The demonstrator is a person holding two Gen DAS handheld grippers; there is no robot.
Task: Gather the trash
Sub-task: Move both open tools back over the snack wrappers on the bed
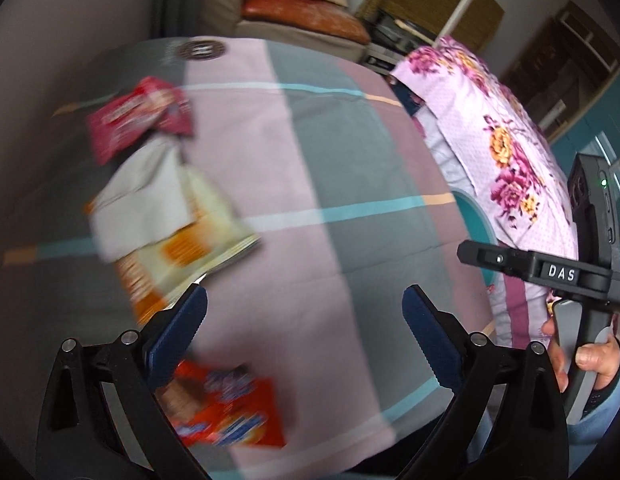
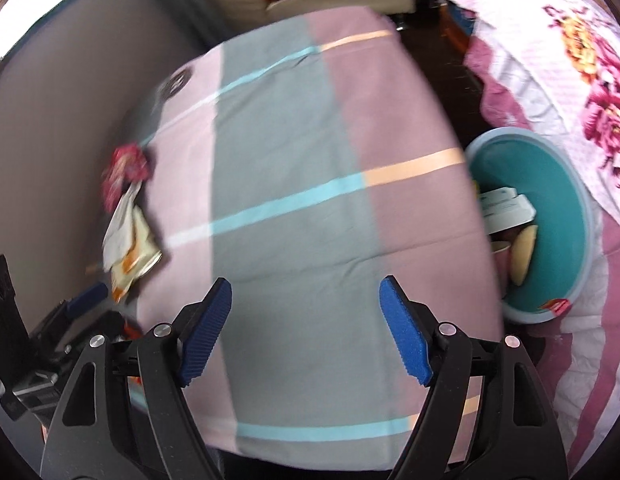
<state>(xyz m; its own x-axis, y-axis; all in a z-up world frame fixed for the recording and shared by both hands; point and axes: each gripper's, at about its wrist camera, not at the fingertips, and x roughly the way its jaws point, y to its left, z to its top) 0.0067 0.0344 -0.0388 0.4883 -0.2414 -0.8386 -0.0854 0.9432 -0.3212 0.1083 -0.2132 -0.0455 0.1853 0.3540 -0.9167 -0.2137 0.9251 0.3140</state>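
The left gripper (image 1: 304, 326) is seen with its jaws spread wide and nothing caught between them; only the striped pink and grey cloth (image 1: 349, 168) shows in the gap. Trash is scattered to the left of it in the left wrist view: an orange-red snack wrapper (image 1: 234, 408) lies at the lower left, just beside and partly under the left blue pad (image 1: 178, 336); a cream and orange packet (image 1: 190, 252) is found further up, its lower corner just above that pad's tip, its long axis running from lower left up to the middle left of the frame; a white crumpled tissue (image 1: 138, 196) is draped over it; a dark red wrapper (image 1: 138, 120) sits at the upper left, well apart from the jaws, long axis tilted up to the right. All of it is pretty blurred, so print can't be read.

The right gripper (image 2: 306, 326) is also held open, fairly wide, with bare cloth between the pads; the same pile is seen far off at the middle left of its view. A teal basin (image 2: 565, 200) is seen at the right edge of that frame, beside the cloth and against a floral quilt (image 2: 569, 40); white boxes (image 2: 505, 208) and a tan cup (image 2: 499, 256) are lying inside it. A hand (image 1: 589, 356) gripping the right gripper's handle is visible at the lower right of the left view.
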